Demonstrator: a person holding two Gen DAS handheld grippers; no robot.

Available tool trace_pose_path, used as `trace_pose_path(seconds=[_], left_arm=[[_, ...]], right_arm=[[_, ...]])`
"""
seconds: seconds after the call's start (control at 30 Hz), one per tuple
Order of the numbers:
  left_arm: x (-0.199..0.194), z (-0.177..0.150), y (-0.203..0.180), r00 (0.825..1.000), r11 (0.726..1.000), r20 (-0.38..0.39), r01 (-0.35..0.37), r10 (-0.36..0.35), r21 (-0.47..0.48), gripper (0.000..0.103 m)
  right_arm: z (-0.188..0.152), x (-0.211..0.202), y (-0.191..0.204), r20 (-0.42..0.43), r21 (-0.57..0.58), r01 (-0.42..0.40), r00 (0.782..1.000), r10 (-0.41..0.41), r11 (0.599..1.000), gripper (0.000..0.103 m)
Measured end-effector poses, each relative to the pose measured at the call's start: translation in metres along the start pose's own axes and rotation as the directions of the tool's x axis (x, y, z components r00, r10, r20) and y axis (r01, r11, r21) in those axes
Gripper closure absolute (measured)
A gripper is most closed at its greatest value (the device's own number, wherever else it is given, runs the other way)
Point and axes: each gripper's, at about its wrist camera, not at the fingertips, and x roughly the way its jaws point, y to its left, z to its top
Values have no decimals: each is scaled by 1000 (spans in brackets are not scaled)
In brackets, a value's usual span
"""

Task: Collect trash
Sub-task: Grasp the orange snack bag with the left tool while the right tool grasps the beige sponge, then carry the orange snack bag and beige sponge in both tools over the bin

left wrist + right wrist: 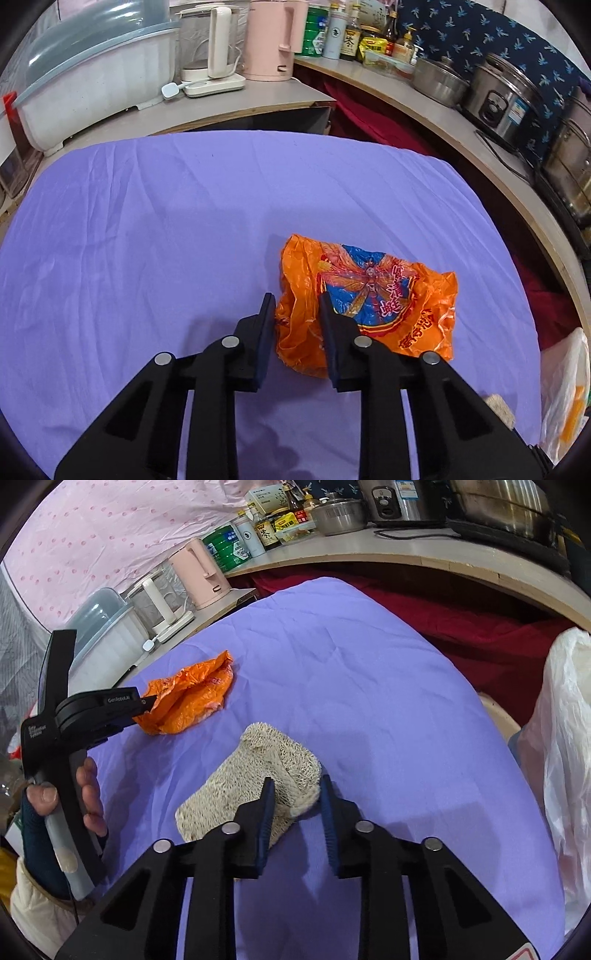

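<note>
A crumpled orange plastic bag (362, 302) with blue and red print lies on the purple tablecloth (184, 221). My left gripper (297, 301) is open, its fingers straddling the bag's left fold. In the right wrist view the same bag (188, 701) shows with the left gripper (147, 703) at its near end. A beige loofah sponge (255, 775) lies in front of my right gripper (297, 786), which is open with the sponge's right end between its fingers.
A white plastic bag (565, 746) hangs at the table's right side. Kettles (273, 40), a dish rack (96, 81), bottles and pots (506, 96) stand on the wooden counter behind. Red cloth (461, 620) lies beyond the table.
</note>
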Motion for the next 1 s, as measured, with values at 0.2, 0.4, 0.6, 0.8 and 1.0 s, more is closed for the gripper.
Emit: trace_pose_path(seconds=[0.2,0.4,0.6,0.8,1.0], left_arm=[[-30,-26,-12,1000,1000,-3,21,-21,-3,83],[-59,-53,-23,1000,999,-1,30,-30,11,86],[-92,-77,-33,999,999,13,47,-47,26,87],[-123,-94,-41,998,998,31,57,-58,36,87],[-154,-108,-54,996,996,57,64,-67,62,87]], right_arm=[[-14,-24,-8,-4,39,-33,999,33,999,93],[-27,-55,-11,16,49,-46,999,46,998,97],[-38,-87,-18,45,62,-55,998,52,997,98],[-49,-125,-26,92,72,-57,994,50,996,98],[-56,-159,-39,140,92,-59,989,46,994,98]])
